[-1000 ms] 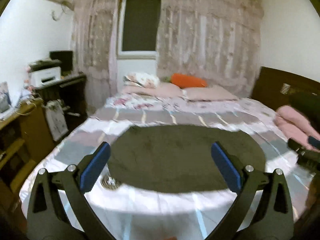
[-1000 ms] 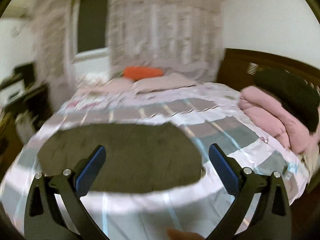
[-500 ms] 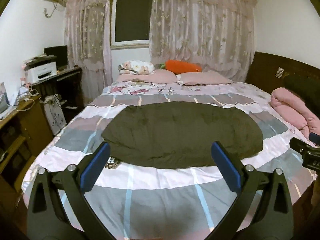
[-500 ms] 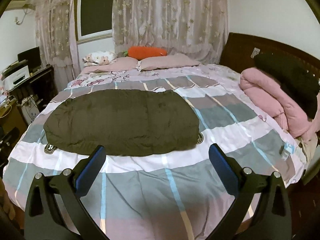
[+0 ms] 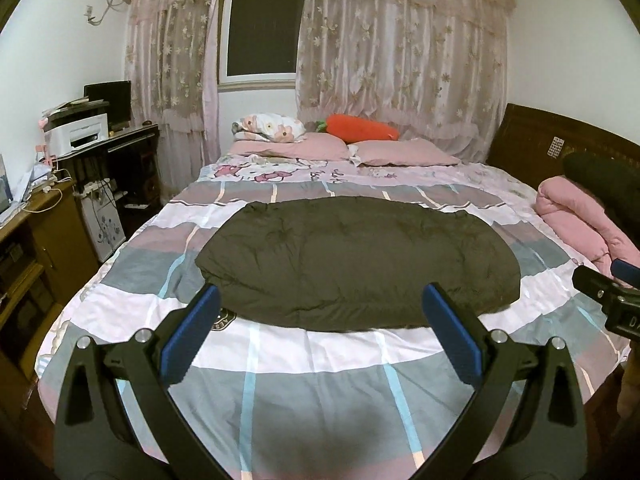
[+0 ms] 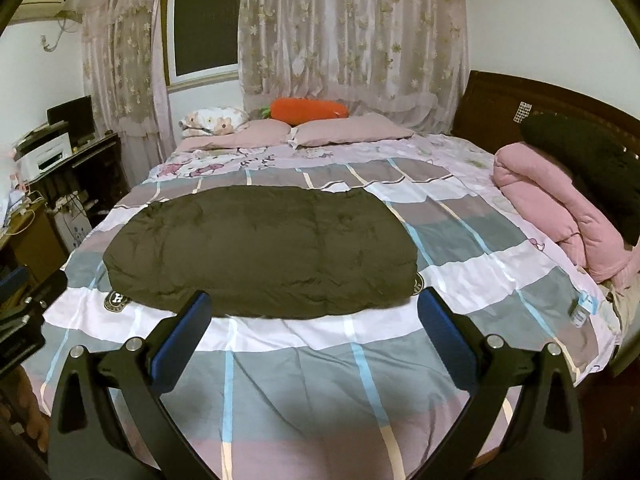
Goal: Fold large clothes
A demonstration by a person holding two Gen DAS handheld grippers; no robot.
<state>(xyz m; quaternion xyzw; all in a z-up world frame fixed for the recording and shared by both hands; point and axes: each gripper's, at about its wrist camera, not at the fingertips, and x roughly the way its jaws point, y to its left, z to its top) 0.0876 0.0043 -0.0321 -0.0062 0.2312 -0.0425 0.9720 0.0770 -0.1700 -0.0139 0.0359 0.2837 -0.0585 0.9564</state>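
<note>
A large dark olive padded garment lies flat across the middle of the bed, also in the right wrist view. My left gripper is open and empty, held above the bed's near part just short of the garment's near edge. My right gripper is open and empty in the same way. The right gripper's body shows at the right edge of the left wrist view. The left gripper's body shows at the left edge of the right wrist view.
The bed has a striped pink, grey and white cover. A folded pink quilt with a dark garment on it lies at the right. Pillows and an orange carrot cushion lie at the head. A desk with printer stands left.
Both grippers pulled back and steadied, so the view tilted down; the garment now sits higher in the frames and more bedcover shows in front. Both stay open.
</note>
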